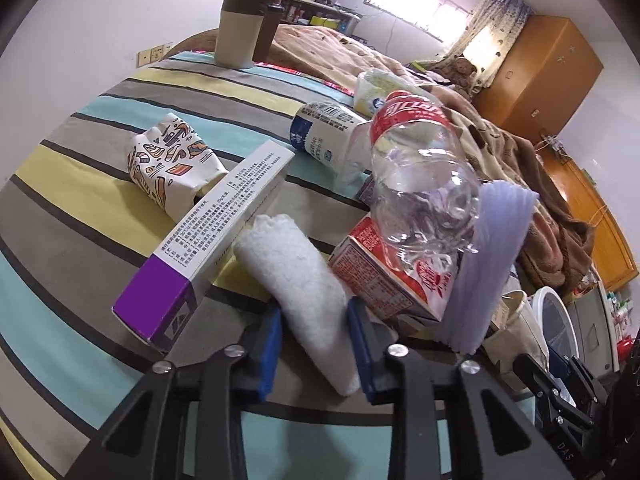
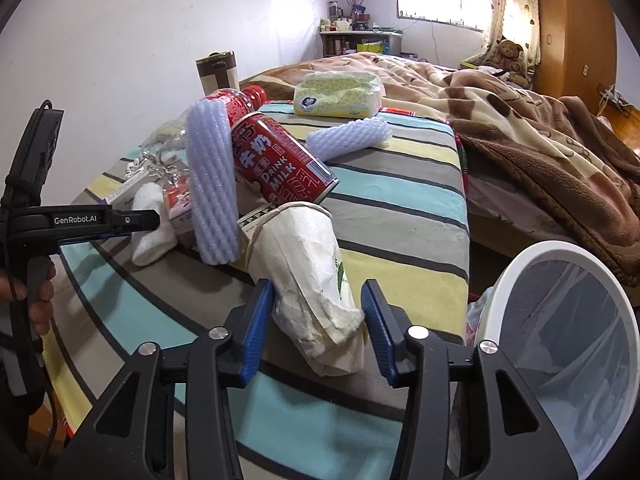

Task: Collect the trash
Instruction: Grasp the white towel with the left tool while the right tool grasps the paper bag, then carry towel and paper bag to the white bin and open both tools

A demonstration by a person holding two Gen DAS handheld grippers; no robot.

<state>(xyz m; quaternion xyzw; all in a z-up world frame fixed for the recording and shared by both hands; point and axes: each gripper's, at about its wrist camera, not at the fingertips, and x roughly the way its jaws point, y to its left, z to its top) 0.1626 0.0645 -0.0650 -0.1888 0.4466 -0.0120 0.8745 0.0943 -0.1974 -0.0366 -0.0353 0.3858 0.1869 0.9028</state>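
Trash lies piled on a striped bedspread. My left gripper has its blue pads on both sides of a white rolled tissue wad, also seen in the right wrist view. Around it lie a purple-ended box, a crushed clear bottle, a red carton and a lilac foam sleeve. My right gripper is open around a crumpled paper cup; the left pad touches it, the right pad stands just off it. A red milk can lies behind.
A white trash bin with a clear liner stands at the bed's right edge. A patterned paper cup, a white milk bottle, a tissue pack, a second foam sleeve and a brown travel mug are on the bed. A brown blanket lies beyond.
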